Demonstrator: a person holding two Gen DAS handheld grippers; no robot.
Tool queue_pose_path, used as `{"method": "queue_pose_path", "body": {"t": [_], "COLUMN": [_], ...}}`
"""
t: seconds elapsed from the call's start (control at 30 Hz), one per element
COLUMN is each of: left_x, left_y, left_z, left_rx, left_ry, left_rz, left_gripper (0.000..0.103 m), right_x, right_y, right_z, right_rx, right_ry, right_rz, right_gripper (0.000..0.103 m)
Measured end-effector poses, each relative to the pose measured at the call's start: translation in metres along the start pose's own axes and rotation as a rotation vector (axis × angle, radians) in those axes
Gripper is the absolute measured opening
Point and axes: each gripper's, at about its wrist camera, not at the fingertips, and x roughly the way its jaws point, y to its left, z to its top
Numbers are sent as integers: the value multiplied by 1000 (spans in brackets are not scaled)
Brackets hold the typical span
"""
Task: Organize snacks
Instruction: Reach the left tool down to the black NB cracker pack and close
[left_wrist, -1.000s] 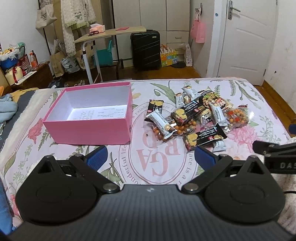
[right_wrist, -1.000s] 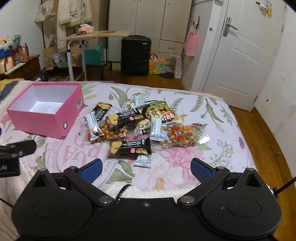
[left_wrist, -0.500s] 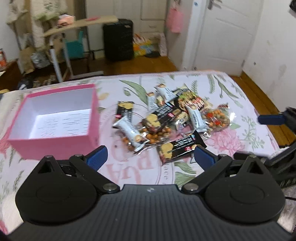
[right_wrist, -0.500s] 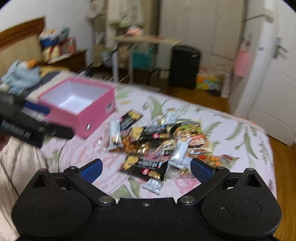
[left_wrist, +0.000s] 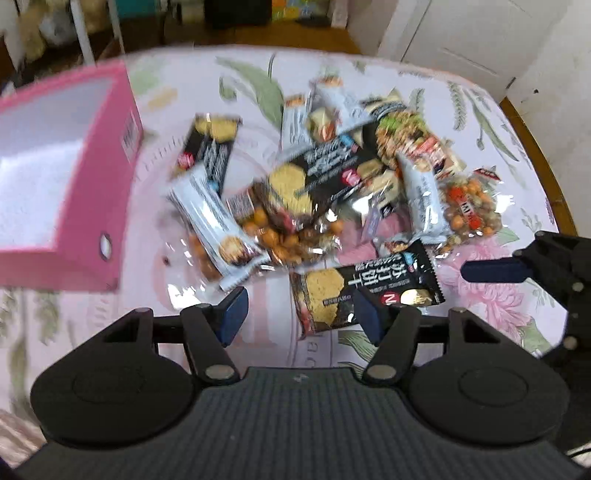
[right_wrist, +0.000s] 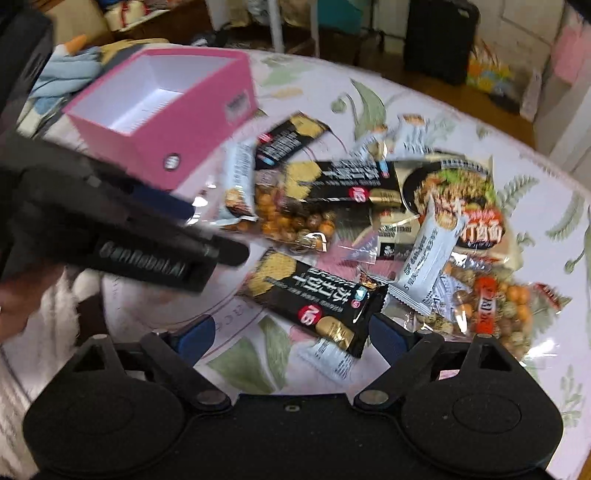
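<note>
A heap of snack packets lies on the flowered bedspread (left_wrist: 517, 122). The nearest is a black cracker pack (left_wrist: 365, 291) (right_wrist: 314, 295). Behind it are a clear bag of coated nuts (left_wrist: 288, 236), a white bar (left_wrist: 214, 218) and a noodle packet (right_wrist: 454, 192). An open pink box (left_wrist: 74, 206) (right_wrist: 207, 122) stands left of the heap. My left gripper (left_wrist: 301, 315) hovers over the cracker pack's near edge, jaws closing, pads not pressing on it. My right gripper (right_wrist: 291, 338) frames the same pack from the right, wide and just starting to close.
The left tool's black body (right_wrist: 129, 229) crosses the right wrist view in front of the box. One blue finger of the right tool (left_wrist: 491, 273) juts in from the right edge of the left wrist view. Wooden floor, a suitcase (right_wrist: 439, 37) and a door (left_wrist: 461, 40) lie beyond the bed.
Both grippers have dropped and tilted down toward the snack heap, which now fills the views. The left jaws have narrowed a lot, the right ones slightly. The box and the snacks have stayed put.
</note>
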Motion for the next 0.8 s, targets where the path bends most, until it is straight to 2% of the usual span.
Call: {"method": "queue_pose_path", "body": {"t": [0.1, 0.17, 0.37, 0.47, 0.53, 0.63, 0.8], "left_x": [22, 34, 64, 66, 68, 75, 80], "left_y": [4, 6, 11, 12, 13, 19, 25], "left_z": [-3, -4, -11, -18, -19, -20, -22], "left_rx": [-6, -15, -114, -174, -195, -259, -319], "left_ry": [13, 26, 86, 55, 50, 89, 85], "left_rz": [12, 12, -94, -120, -151, -250, -309], "left_gripper": [62, 62, 62, 63, 63, 63, 66], "right_x": [15, 30, 41, 44, 45, 45, 48], "right_y": [-5, -12, -17, -22, -25, -28, -24], "right_z": [-9, -11, -10, -10, -10, -10, -11], "right_rx": [-3, 44, 72, 96, 125, 143, 121], "right_ry": [-5, 39, 30, 25, 18, 8, 12], "right_rz": [-24, 2, 1, 11, 22, 23, -15], "right_gripper": [93, 93, 93, 92, 87, 81, 73]}}
